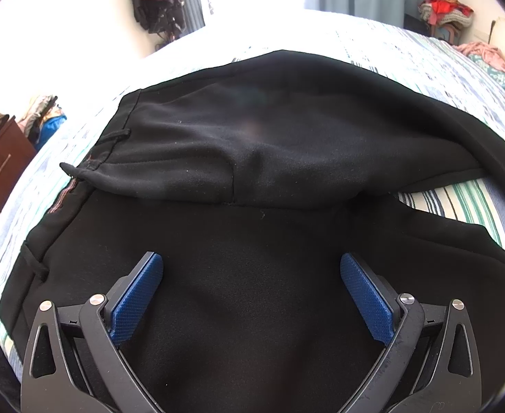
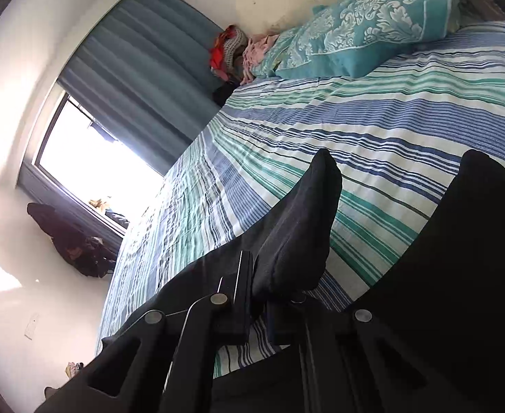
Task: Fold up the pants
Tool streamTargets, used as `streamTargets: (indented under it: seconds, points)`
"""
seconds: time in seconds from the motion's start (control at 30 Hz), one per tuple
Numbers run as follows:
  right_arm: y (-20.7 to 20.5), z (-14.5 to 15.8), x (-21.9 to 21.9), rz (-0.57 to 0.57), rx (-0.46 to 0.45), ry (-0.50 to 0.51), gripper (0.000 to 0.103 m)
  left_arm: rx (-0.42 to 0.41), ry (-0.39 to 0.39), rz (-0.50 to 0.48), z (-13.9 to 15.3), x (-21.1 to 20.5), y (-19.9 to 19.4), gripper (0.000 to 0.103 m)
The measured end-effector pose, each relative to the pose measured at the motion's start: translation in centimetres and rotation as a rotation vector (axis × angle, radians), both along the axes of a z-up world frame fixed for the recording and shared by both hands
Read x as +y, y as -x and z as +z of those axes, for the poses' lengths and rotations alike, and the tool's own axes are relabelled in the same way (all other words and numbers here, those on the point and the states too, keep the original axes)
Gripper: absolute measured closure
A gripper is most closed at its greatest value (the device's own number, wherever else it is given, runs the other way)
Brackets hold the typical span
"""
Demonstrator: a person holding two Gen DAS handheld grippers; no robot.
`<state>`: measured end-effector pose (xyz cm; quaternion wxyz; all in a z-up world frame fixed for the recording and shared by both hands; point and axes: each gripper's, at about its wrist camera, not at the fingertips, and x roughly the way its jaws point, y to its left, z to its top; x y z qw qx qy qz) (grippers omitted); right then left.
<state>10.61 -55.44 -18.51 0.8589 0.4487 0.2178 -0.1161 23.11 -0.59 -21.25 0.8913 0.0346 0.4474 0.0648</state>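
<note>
Left wrist view: your left claw (image 1: 251,296) hangs spread wide above the black pants (image 1: 252,158), blue pads (image 1: 137,297) clear of the cloth and holding nothing.
Where the pants lie: flat across the striped bed (image 1: 459,203), waistband (image 1: 70,206) to the left, one panel already lapped over the other.
Right wrist view: your right claw (image 2: 257,296) is pressed together, pinching a fold of the black pants (image 2: 300,227); the cloth stands up past the fingertips above the bedsheet (image 2: 373,130).
Beyond: a teal patterned pillow (image 2: 356,34) at the head of the bed, well apart.
Handling: soft, light and limp, by the look of it; it will likely sag and drag.
Where to grip: take the waistband edge or a seam, where the fabric is doubled.
</note>
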Motion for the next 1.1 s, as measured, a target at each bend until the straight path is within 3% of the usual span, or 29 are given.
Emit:
streamTargets:
  seconds: [0.13,0.37,0.57,0.67,0.77,0.9,1.1]
  points:
    - [0.9,0.0,-0.5,0.022,-0.018,-0.004,0.097,0.089,0.008,0.027,1.4,0.0,-0.8,0.001]
    - [1.3,1.0,-0.2,0.077,-0.053,0.029,0.097,0.172,0.144,0.039,3.4,0.9,-3.6,0.001]
    - [2.1,1.9,0.0,0.101,-0.105,0.017,0.097,0.223,0.387,0.104,5.7,2.0,-9.5,0.001]
    - [2.6,2.6,0.2,0.125,-0.151,0.011,0.097,0.21,0.505,0.156,6.4,2.8,-12.6,0.001]
    - [3.2,3.2,0.5,0.144,-0.195,-0.003,0.097,0.226,0.58,0.179,5.7,2.9,-15.0,0.001]
    - [4.5,3.6,0.2,0.156,-0.269,-0.048,0.097,0.273,0.603,0.261,3.8,2.7,-17.2,0.001]
    - [5.6,3.4,-0.2,0.188,-0.345,-0.115,0.097,0.254,0.672,0.32,2.5,2.0,-20.1,0.001]
